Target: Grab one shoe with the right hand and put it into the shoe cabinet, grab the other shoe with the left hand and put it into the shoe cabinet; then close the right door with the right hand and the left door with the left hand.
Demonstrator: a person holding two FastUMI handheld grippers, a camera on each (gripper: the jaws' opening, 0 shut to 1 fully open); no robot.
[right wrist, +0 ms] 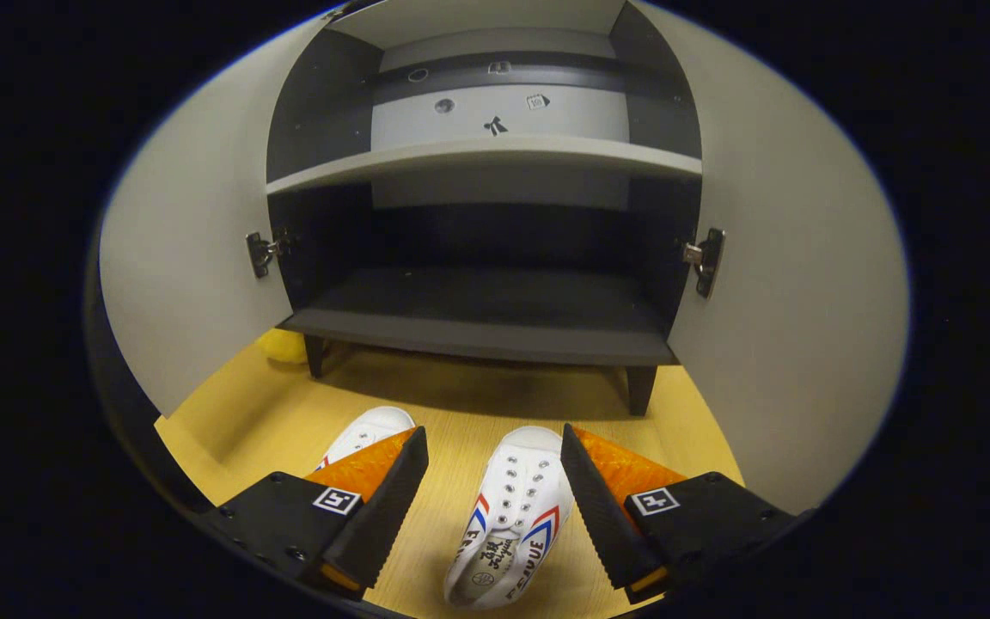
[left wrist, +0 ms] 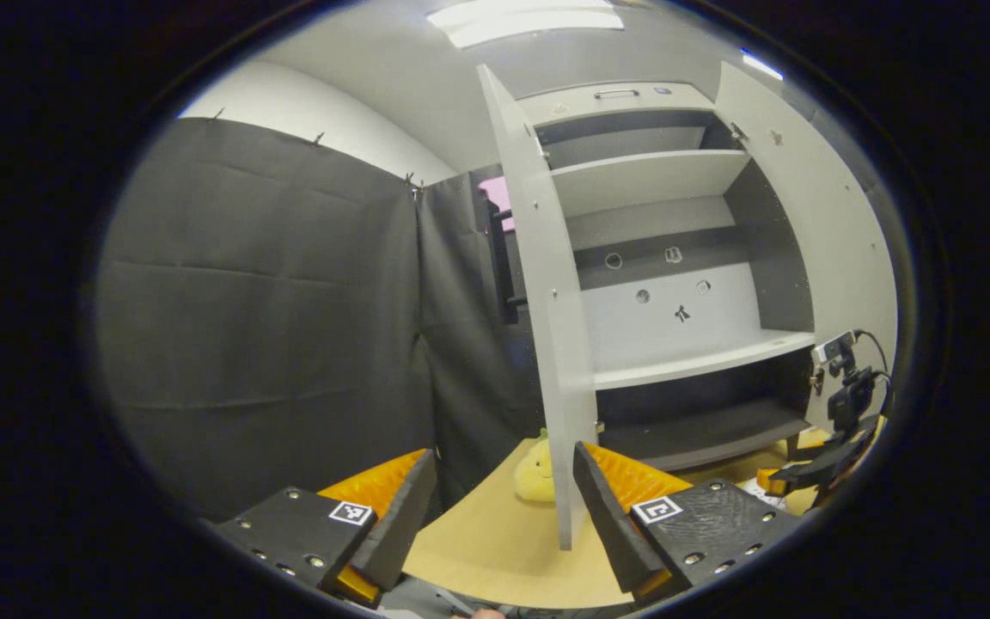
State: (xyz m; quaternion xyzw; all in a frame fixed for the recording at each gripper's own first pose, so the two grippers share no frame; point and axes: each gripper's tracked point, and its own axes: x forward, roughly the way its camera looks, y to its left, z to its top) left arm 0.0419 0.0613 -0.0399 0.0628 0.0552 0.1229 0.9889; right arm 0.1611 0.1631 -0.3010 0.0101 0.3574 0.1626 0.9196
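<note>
Two white canvas shoes with red and blue stripes lie on the wooden floor before the cabinet in the right gripper view. One shoe (right wrist: pixel 512 516) lies between the spread fingers of my right gripper (right wrist: pixel 495 486), which is open and hovers over it. The other shoe (right wrist: pixel 366 430) peeks out behind the left finger. The grey shoe cabinet (right wrist: pixel 486 322) stands with both doors swung wide, its bottom shelf bare. In the left gripper view my left gripper (left wrist: pixel 504 499) is open and holds nothing, facing the left door's edge (left wrist: pixel 559 361). The other gripper (left wrist: pixel 821 464) shows low at the right.
A yellow plush toy (left wrist: pixel 536 471) sits on the floor beside the left door, also glimpsed as the yellow toy (right wrist: pixel 284 346) under the cabinet's left corner. Black cloth wall (left wrist: pixel 271 318) closes off the left. Upper cabinet shelves (left wrist: pixel 650 176) hold nothing.
</note>
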